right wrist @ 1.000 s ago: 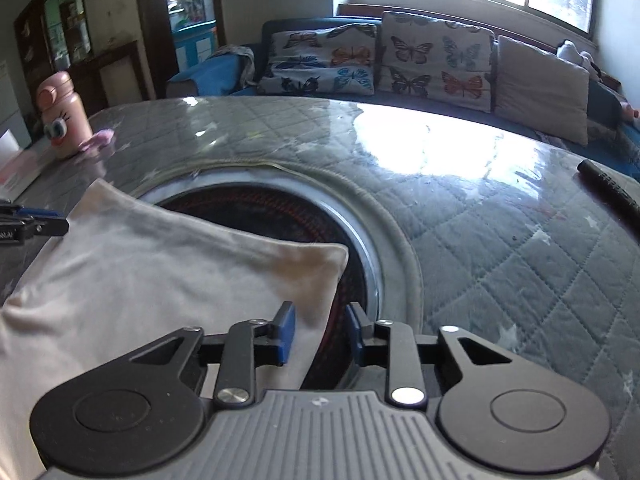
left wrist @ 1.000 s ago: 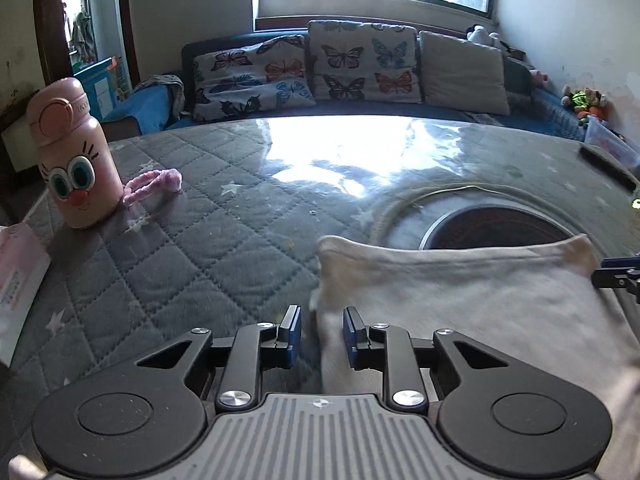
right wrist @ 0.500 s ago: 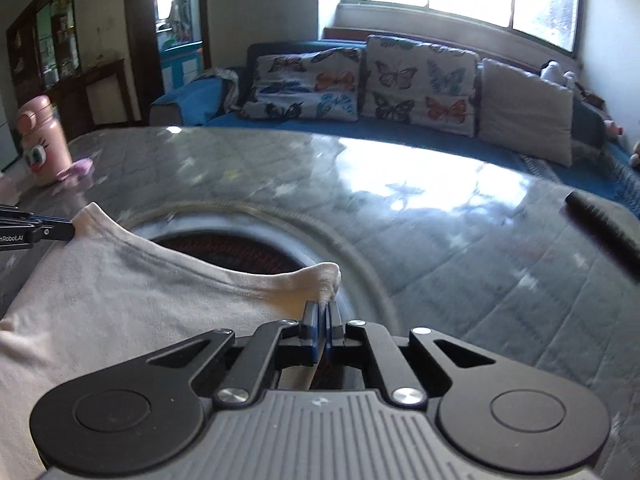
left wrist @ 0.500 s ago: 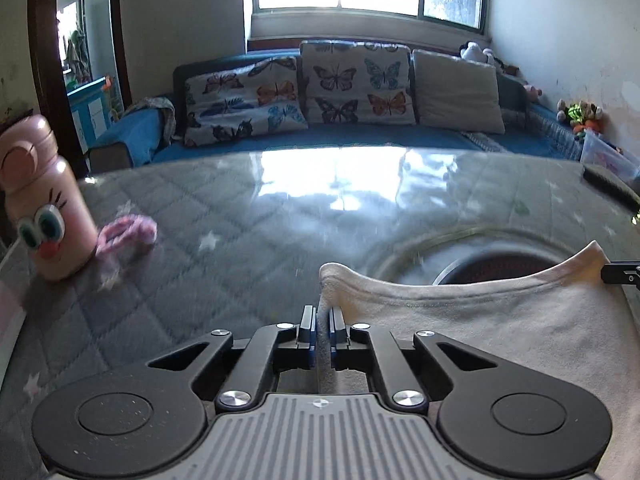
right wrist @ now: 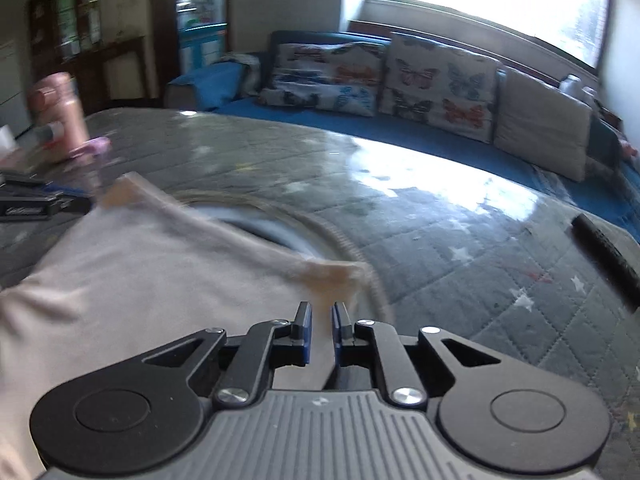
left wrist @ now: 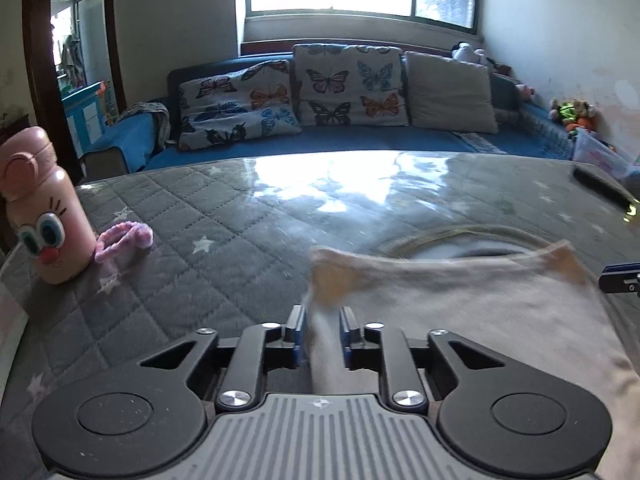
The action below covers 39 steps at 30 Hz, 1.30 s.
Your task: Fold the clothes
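Observation:
A cream garment (left wrist: 460,312) lies across the grey quilted table (left wrist: 224,264), its far edge blurred with motion. My left gripper (left wrist: 320,332) is open at the garment's left corner, and the cloth edge runs between its fingers without being pinched. In the right wrist view the same garment (right wrist: 160,272) spreads to the left. My right gripper (right wrist: 320,328) stands slightly open at the right corner, with cloth in the gap. Each gripper's tip shows in the other view: the right gripper's tip (left wrist: 620,278) and the left gripper's tip (right wrist: 40,206).
A pink cartoon bottle (left wrist: 38,208) and a pink hair tie (left wrist: 124,238) sit at the table's left. A dark bar-shaped object (right wrist: 604,260) lies at the right edge. A round ringed opening (left wrist: 460,240) lies beyond the garment. A sofa with cushions (left wrist: 340,88) stands behind.
Both grippers, shut on the garment's corners half a second ago, have opened. The raised far edge of the garment is now blurred and moving.

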### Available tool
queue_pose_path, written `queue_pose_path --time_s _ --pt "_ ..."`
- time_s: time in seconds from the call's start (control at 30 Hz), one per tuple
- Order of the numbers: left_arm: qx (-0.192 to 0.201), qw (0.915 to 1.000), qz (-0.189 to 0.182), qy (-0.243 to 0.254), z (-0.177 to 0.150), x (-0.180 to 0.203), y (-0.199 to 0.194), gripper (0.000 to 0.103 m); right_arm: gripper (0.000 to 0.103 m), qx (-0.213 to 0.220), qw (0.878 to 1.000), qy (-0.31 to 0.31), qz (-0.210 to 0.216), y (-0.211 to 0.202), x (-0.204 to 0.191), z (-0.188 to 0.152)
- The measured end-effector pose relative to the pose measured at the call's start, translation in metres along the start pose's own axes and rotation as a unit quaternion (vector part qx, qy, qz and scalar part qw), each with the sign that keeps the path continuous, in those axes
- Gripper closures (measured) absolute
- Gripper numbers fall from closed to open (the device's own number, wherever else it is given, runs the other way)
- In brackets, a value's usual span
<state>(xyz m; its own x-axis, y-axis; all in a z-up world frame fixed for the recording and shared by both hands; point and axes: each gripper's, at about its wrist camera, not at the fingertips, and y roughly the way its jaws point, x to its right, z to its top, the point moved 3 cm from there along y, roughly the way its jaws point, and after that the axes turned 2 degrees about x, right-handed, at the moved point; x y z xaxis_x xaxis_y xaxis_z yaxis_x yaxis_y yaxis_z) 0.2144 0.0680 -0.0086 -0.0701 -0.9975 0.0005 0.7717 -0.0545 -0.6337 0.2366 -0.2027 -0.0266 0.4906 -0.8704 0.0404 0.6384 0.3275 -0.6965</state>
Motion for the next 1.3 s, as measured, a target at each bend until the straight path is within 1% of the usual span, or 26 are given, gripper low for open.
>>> queue_pose_path --time_s 0.23,0.33,0.4,0.57,0.63,0.7,0.8,0.9,0.93,1.07,1.13,1.3 --pt "-0.007 0.9978 -0.053 0.038 -0.049 0.034 -0.059 0.081 0.093 -0.02 0.996 -0.037 0.078 -0.055 -0.047 -0.035" --pt "-0.009 0.996 -0.075 0.048 -0.071 0.05 -0.08 0.081 0.093 -0.032 0.993 -0.054 0.1 -0.065 -0.066 -0.052" --pt "-0.01 0.995 -0.082 0.057 -0.085 0.059 -0.09 0.081 0.092 -0.039 0.99 -0.069 0.113 -0.07 -0.079 -0.063" --pt "-0.008 0.9921 -0.1 0.076 -0.112 0.073 -0.11 0.08 0.09 -0.057 0.984 -0.106 0.128 -0.08 -0.1 -0.087" --pt "-0.008 0.9911 -0.101 0.086 -0.122 0.076 -0.116 0.08 0.082 -0.057 0.982 -0.129 0.126 -0.088 -0.107 -0.094" --pt "-0.009 0.9897 -0.104 0.097 -0.129 0.08 -0.12 0.08 0.082 -0.058 0.98 -0.146 0.123 -0.096 -0.111 -0.099" --pt "-0.003 0.9887 -0.104 0.108 -0.128 0.082 -0.128 0.08 0.081 -0.047 0.986 -0.109 0.118 -0.105 -0.096 -0.1" --pt "0.014 0.9889 -0.112 0.097 -0.114 0.084 -0.134 0.079 0.079 -0.034 0.991 -0.067 0.112 -0.115 -0.079 -0.1" --pt "0.019 0.9886 -0.116 0.095 -0.11 0.087 -0.135 0.078 0.079 -0.03 0.992 -0.053 0.11 -0.118 -0.073 -0.1" --pt "0.031 0.9862 -0.133 0.093 -0.098 0.107 -0.129 0.078 0.078 -0.015 0.995 0.015 0.093 -0.12 -0.043 -0.094" --pt "0.031 0.9836 -0.151 0.093 -0.096 0.12 -0.125 0.078 0.078 -0.012 0.995 0.048 0.086 -0.119 -0.028 -0.092" --pt "0.009 0.9764 -0.184 0.113 -0.107 0.154 -0.112 0.078 0.078 -0.003 0.996 0.08 0.039 -0.105 0.005 -0.098"
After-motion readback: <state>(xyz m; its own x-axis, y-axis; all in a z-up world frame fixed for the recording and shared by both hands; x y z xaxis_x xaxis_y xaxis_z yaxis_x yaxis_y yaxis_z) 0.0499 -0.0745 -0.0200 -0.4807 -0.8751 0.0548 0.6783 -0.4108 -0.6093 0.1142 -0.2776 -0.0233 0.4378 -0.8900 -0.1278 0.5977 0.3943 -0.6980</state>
